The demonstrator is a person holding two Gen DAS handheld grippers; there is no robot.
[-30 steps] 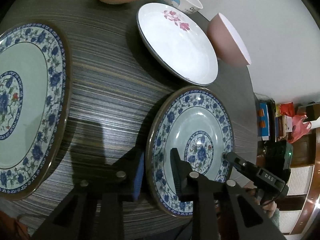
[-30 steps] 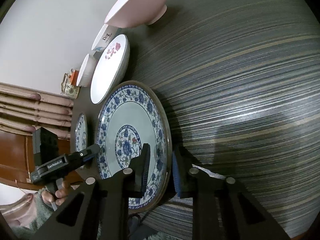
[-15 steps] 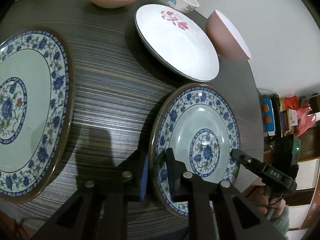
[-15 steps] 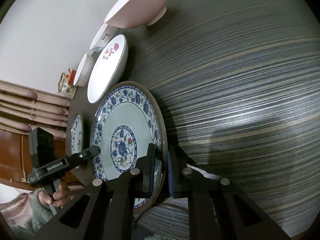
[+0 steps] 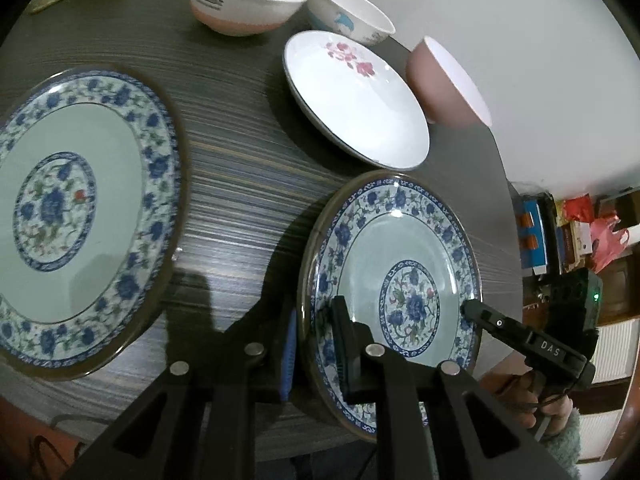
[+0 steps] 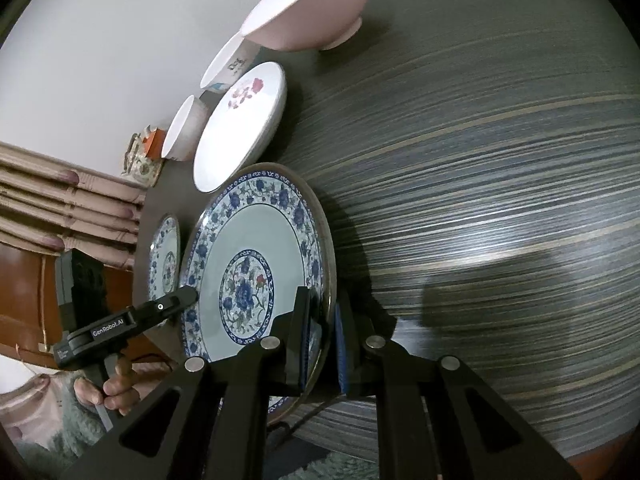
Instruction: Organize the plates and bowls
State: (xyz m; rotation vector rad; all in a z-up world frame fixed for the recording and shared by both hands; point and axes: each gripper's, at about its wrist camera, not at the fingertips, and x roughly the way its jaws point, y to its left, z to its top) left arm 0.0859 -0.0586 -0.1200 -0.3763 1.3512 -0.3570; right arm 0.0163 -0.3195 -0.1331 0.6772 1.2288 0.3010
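A round desk of dark wood-grain laminate, streaked grey and tan, is set against a plain white wall. Glare from overhead light is caught on the streaks. To one side, cluttered shelves with boxes and a red plastic bag are seen. On the other side, pleated pinkish-beige curtains are hung above reddish-brown wooden furniture

Glossy ceramic plate, streaked woodgrain table

Dark striped table — three bowls, white dish, large blue-patterned plate.
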